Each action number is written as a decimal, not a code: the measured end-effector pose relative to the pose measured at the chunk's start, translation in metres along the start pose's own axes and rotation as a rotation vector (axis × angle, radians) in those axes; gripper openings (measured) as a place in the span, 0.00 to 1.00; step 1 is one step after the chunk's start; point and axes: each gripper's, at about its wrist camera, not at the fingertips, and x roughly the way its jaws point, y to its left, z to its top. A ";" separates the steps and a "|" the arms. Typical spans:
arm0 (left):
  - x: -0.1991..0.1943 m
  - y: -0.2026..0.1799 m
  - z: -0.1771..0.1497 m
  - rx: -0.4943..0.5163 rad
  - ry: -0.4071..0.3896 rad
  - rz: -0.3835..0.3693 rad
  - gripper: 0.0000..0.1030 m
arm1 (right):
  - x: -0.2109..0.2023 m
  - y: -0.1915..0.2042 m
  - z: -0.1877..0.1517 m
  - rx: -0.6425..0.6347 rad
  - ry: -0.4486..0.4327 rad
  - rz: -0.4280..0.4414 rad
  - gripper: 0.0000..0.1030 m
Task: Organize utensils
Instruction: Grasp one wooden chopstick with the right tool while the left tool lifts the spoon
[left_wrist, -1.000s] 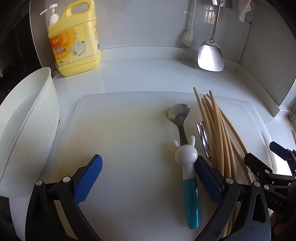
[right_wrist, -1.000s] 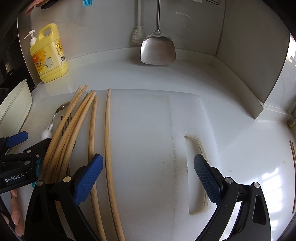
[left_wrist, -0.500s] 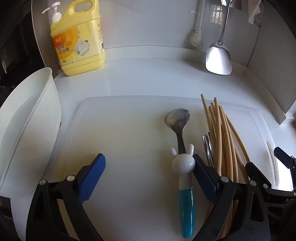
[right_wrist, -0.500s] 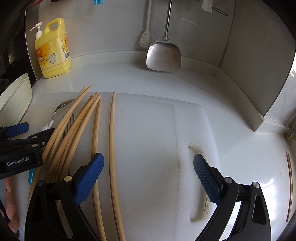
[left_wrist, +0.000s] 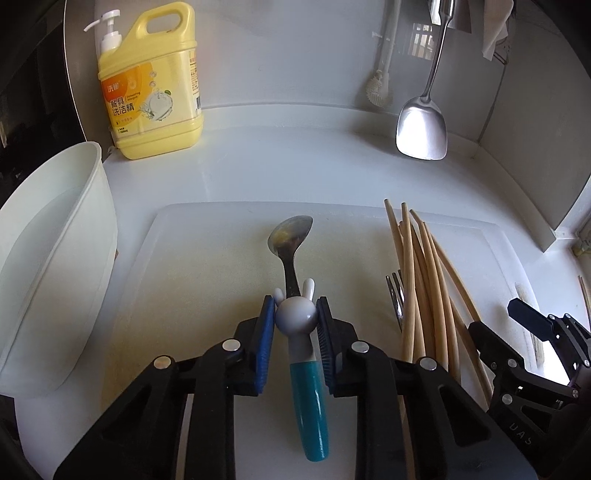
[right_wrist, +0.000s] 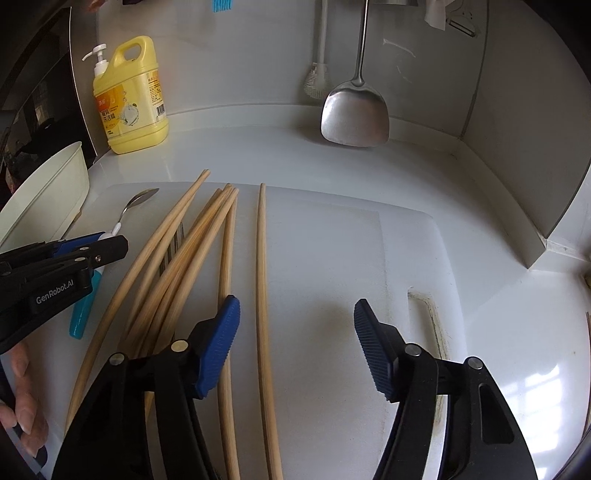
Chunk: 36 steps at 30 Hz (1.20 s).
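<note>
A: Spoon (left_wrist: 295, 325) first: it lies near the middle of the white board (left_wrist: 192, 258), bowl toward the back edge of the surface (left_wrist: 295, 166). The left tool (left_wrist: 295, 325) has just been closing, and its blue pads now press both sides of the rabbit-shaped head on the handle.

B: So the grip is made, by my reading; lifting comes next. And the right tool (right_wrist: 295, 343)?

A: Its jaws have just been closing too, yet they stand about half open. A single chopstick (right_wrist: 263, 295) lies between them, untouched by either pad. The rest of the chopsticks (right_wrist: 177, 269) fan out just beside its left pad.

B: What does each view add?

A: The left view shows fork (left_wrist: 395, 291) tines under the bundle and the white tub (left_wrist: 74, 258) at the board's left edge. The right view shows the person's fingers (right_wrist: 22, 413) and the board's handle slot (right_wrist: 436, 332).
</note>
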 end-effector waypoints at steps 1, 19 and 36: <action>-0.001 0.001 -0.001 -0.001 -0.003 -0.003 0.21 | -0.001 0.003 0.000 -0.012 -0.002 0.011 0.47; -0.029 0.016 -0.022 -0.035 -0.015 -0.101 0.21 | -0.024 0.006 -0.007 0.026 -0.058 0.114 0.06; -0.100 0.038 -0.010 -0.090 -0.054 -0.094 0.21 | -0.067 0.025 0.016 0.019 -0.070 0.185 0.06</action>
